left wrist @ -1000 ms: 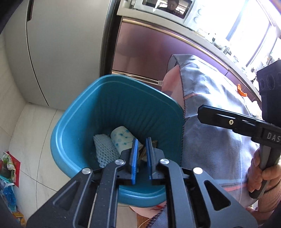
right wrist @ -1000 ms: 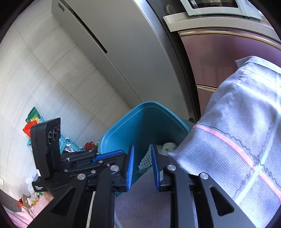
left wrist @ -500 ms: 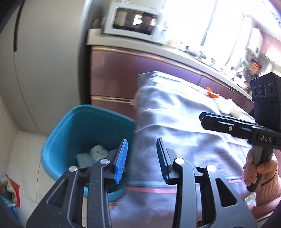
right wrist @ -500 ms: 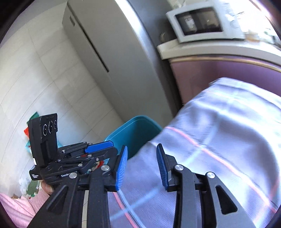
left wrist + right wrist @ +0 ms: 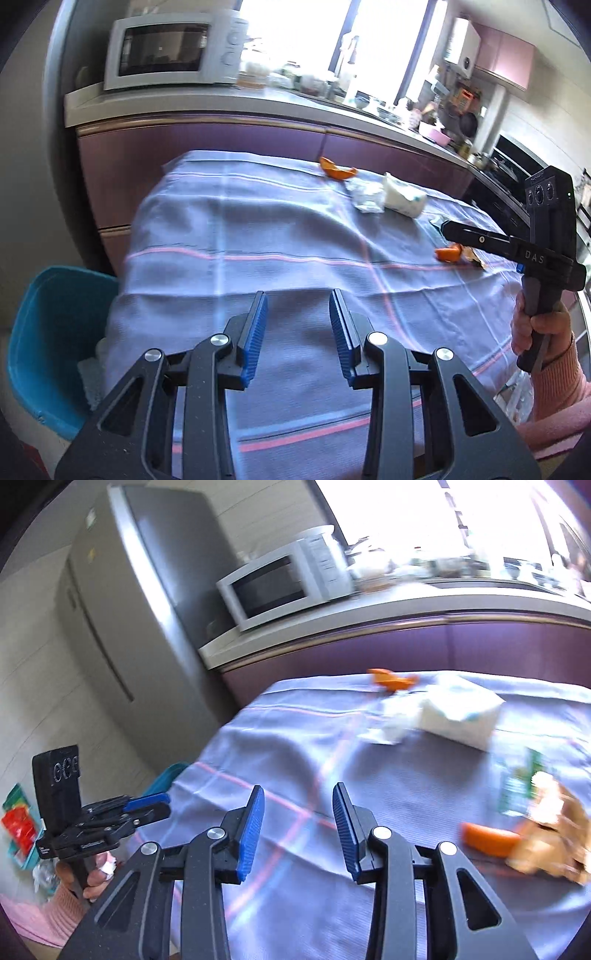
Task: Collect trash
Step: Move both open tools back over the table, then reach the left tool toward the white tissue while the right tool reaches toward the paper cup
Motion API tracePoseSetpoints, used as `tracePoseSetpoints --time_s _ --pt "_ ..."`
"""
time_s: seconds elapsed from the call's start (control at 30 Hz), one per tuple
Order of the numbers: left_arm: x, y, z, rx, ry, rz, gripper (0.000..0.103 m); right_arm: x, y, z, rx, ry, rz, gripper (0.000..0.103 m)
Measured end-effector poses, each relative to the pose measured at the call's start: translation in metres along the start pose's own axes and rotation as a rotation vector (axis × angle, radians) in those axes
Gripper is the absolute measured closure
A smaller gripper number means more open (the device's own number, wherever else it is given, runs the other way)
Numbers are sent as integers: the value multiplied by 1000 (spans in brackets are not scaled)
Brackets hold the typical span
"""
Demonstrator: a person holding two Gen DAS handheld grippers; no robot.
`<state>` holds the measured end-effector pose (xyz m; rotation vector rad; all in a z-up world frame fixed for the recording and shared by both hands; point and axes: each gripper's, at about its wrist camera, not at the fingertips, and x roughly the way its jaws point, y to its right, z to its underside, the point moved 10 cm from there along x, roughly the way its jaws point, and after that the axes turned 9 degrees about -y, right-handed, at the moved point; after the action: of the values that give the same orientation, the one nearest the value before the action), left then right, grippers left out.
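My left gripper (image 5: 297, 301) is open and empty above the near edge of the table with the lilac striped cloth (image 5: 258, 236). My right gripper (image 5: 297, 797) is open and empty over the cloth (image 5: 295, 746). Trash lies on the cloth: an orange peel (image 5: 337, 171) at the far side, crumpled white wrapping (image 5: 366, 195), a white tissue pack (image 5: 404, 197), a second orange peel (image 5: 448, 254) and brown paper (image 5: 554, 838) with a green wrapper (image 5: 517, 782). The teal bin (image 5: 48, 332) stands on the floor at the table's left end.
A purple kitchen counter (image 5: 221, 147) with a white microwave (image 5: 166, 51) runs behind the table. A grey fridge (image 5: 122, 635) stands to the left. Colourful packets (image 5: 18, 827) lie on the floor by the wall.
Both grippers rose from over the teal bin and swung right to face the table top. Both jaws opened wide; the left one was nearly closed over the bin.
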<state>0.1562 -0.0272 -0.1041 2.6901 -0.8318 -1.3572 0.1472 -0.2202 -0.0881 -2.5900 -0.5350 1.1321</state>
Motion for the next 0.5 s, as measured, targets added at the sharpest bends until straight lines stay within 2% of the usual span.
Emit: tracePoseSetpoints --time_s 0.13,0.23,0.5 --pt "22 31 -9 47 -26 26 69 -27 54 6 89 41 71 66" --pt "38 51 -22 75 -40 38 69 -36 84 5 128 59 103 61" --pt "91 91 -71 143 -71 34 66 -22 117 -27 138 65 102 58"
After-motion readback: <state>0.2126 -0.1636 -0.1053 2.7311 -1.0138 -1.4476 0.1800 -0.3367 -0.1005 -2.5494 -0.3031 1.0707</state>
